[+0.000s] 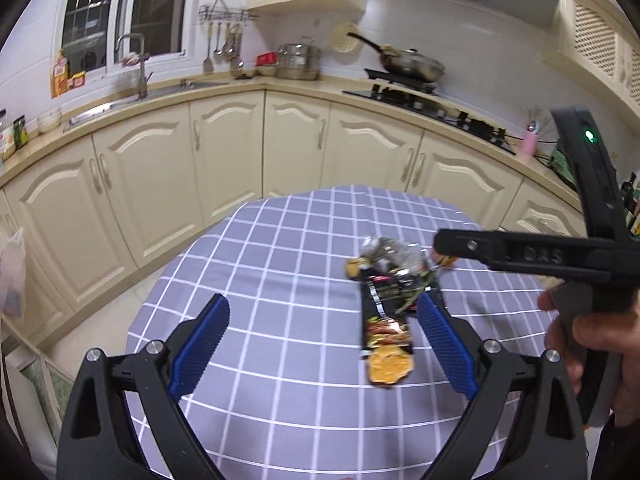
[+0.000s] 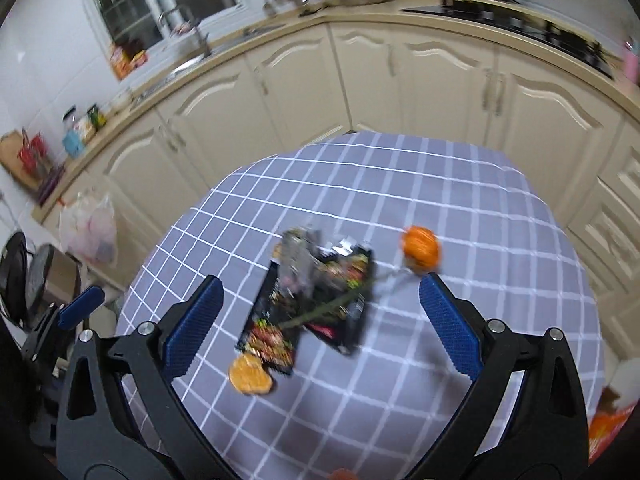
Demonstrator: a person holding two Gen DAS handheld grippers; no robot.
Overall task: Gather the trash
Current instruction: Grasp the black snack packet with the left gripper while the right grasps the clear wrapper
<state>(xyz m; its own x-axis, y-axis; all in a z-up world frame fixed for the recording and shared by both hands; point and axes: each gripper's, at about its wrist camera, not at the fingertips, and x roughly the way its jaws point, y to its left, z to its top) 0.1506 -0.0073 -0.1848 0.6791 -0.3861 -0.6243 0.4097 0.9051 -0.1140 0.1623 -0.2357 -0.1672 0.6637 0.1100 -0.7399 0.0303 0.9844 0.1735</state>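
A round table [image 1: 280,248] is covered by a grey-blue cloth checked in white lines. Behind it, cream cabinet doors [image 1: 224,152] are ranged under a curved counter [image 1: 240,90]. A sink with a tall tap [image 1: 138,66] is set below the dark window [image 1: 120,8], and utensils [image 1: 224,46] are hung on a wall rail beside it. A steel pot [image 1: 298,62] is placed in the corner — next to it, a pan [image 1: 412,65] is seen on the black hob [image 1: 432,110]. A pink cup [image 1: 530,142] is stood further right. In the right wrist view, a plastic bag [image 2: 90,230] is hung at the left — jars [image 2: 74,136] are lined on the counter above it
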